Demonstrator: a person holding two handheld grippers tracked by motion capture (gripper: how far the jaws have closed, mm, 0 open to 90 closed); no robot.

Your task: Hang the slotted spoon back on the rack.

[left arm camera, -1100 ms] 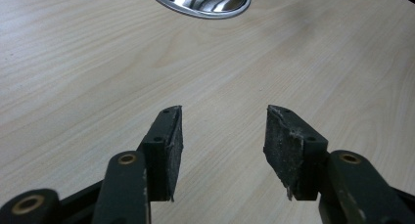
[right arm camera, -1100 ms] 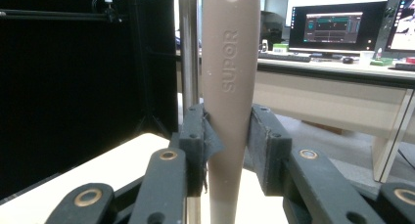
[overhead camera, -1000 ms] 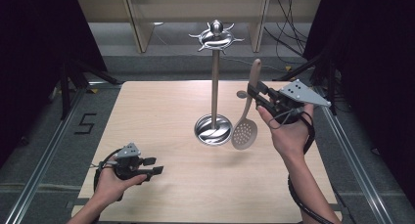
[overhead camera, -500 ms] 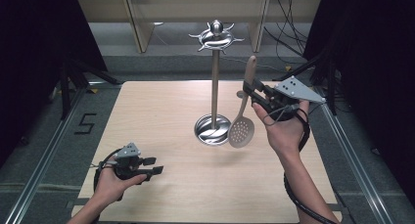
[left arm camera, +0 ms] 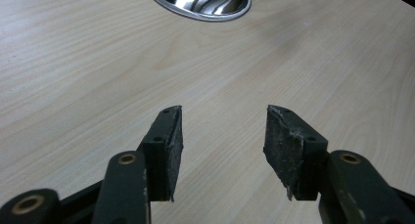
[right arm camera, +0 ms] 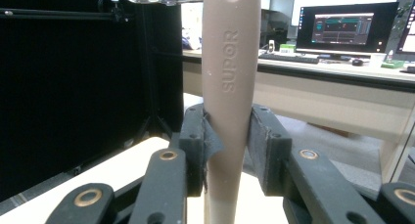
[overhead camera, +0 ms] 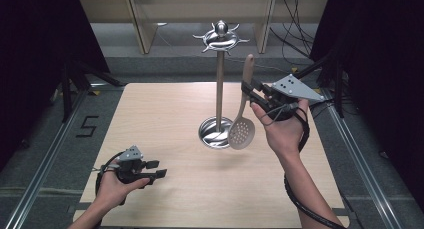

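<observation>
The right gripper (overhead camera: 251, 90) is up off the table (overhead camera: 165, 114), and its jaws are clamped on the handle of a beige slotted spoon (overhead camera: 242, 124). In the right gripper view the pads press the handle (right arm camera: 230, 87) from both sides, the embossed lettering running upward just above the fingertips. The handle's tip rises above the jaws, while the perforated bowl hangs below them, just beside the shiny round base of the utensil stand (overhead camera: 218, 84). The stand's hooked crown sits higher than the jaws, off to the side of the spoon's tip.

Down low, the left gripper (overhead camera: 155, 169) rests near the table's front edge, well apart from the spoon. Its jaws are spread with nothing between the pads (left arm camera: 171, 145), bare wood under them and the stand's base (left arm camera: 200, 1) ahead of the fingertips.
</observation>
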